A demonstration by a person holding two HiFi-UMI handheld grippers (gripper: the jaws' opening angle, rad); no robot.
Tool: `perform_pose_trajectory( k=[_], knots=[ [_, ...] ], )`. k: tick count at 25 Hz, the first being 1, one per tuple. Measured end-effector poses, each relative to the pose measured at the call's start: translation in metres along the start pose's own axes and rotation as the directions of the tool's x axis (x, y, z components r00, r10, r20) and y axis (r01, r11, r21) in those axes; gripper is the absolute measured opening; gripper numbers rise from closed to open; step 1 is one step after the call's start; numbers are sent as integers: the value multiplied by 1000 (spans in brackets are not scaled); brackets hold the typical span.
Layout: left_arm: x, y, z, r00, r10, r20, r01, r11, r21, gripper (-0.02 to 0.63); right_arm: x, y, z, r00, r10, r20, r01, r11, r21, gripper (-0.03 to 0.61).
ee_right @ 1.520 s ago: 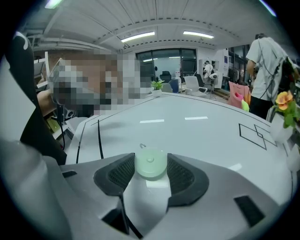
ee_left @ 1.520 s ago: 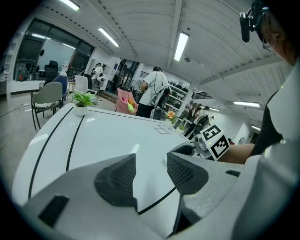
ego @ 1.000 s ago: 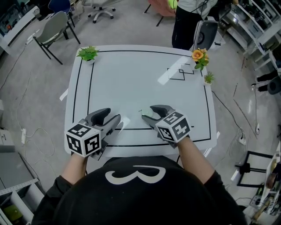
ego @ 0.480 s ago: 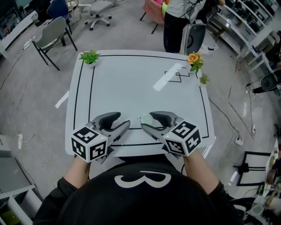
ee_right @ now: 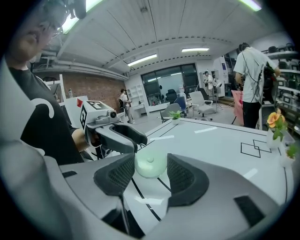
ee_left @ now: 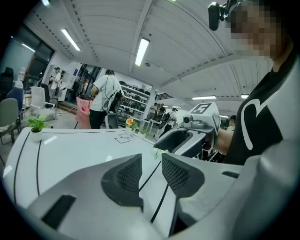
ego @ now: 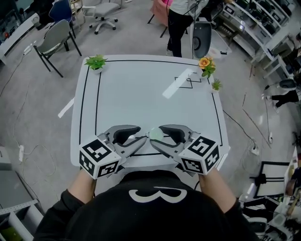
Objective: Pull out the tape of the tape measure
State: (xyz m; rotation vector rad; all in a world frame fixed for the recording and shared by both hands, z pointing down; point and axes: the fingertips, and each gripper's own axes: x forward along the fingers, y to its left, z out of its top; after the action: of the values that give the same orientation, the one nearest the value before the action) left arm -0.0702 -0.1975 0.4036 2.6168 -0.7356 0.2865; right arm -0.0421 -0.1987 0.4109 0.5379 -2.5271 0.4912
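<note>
The left gripper (ee_left: 151,161) is now drawing in close to the right gripper (ego: 155,135), nearer than a second ago, its jaws closing on nothing yet. The right is clamping the pale green tape measure (ee_right: 149,164) over the table's (ego: 141,94) near edge.

Smooth glossy pale-green plastic tape measure (ee_right: 150,166), glossy white table (ego: 141,94), matt grey plastic right tongs (ee_right: 150,174)

A white table (ego: 141,94) edged with black lines stands on a grey floor (ego: 37,122), small potted plants (ego: 96,60) at its far corners. A folding chair (ego: 56,33) and an office chair (ego: 107,8) sit beyond it, shelving (ego: 263,23) at right. Overhead, light strips (ee_left: 142,50) cross a pale ceiling (ee_left: 178,42); what looks like a brick wall (ee_right: 91,86) adjoins large windows (ee_right: 168,79)
</note>
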Motion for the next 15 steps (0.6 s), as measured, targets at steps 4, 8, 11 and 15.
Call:
perform_pose_trajectory(
  k=[4,8,11,15],
  knots=[
    [-1,-5,2,1000,-18,-8,18,1000,14,127,-2,10,-1,1000,25,7,-25,999,-20,219],
    [-6,-15,2,999,-39,-34,41,999,30,63,-6,19,-1,1000,29,1,-29,998,-48,219],
    [-10,-20,3,997,-64,-37,65,997,29,37,-7,26,1,999,38,1,-38,998,-59,219],
    [-14,-28,3,996,-83,-43,84,996,37,24,-8,33,2,999,37,-6,-37,997,-72,219]
  ],
)
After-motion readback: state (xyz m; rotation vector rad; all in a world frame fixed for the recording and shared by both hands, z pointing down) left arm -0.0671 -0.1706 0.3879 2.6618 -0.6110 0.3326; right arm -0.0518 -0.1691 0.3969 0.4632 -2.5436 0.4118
